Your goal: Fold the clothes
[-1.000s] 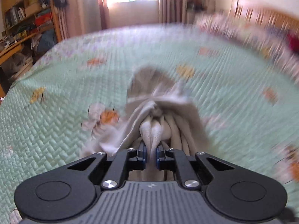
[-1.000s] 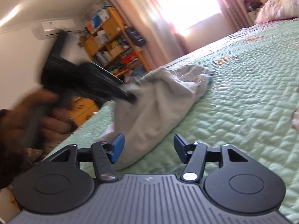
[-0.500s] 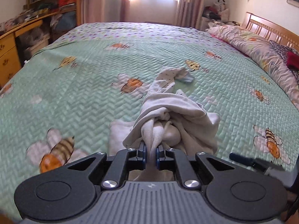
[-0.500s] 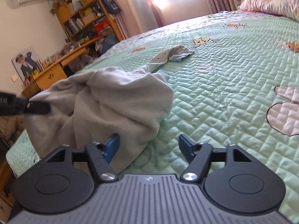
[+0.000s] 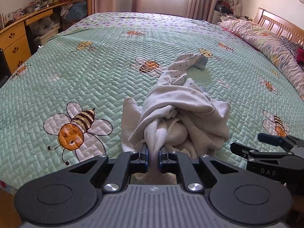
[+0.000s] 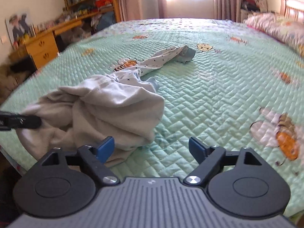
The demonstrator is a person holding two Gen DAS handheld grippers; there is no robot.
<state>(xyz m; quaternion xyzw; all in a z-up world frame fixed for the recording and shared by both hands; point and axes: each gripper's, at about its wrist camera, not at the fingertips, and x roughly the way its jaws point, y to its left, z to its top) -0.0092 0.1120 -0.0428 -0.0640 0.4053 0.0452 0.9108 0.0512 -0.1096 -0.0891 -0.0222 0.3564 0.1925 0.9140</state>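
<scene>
While the left gripper (image 5: 153, 156) stays clamped on a twisted bunch of the grey garment (image 5: 182, 112), the right gripper (image 6: 152, 147) has its jaws opening wide, nothing between them, its left blue pad just beside the cloth. That garment lies heaped near the front edge of the green bee-patterned bedspread (image 5: 95, 72), and a star-dotted white piece (image 6: 161, 58) trails from the heap toward the middle of the bed. A pillow (image 5: 266, 36) lies along the right side, with a wooden desk (image 6: 41, 45) beyond the left edge.
</scene>
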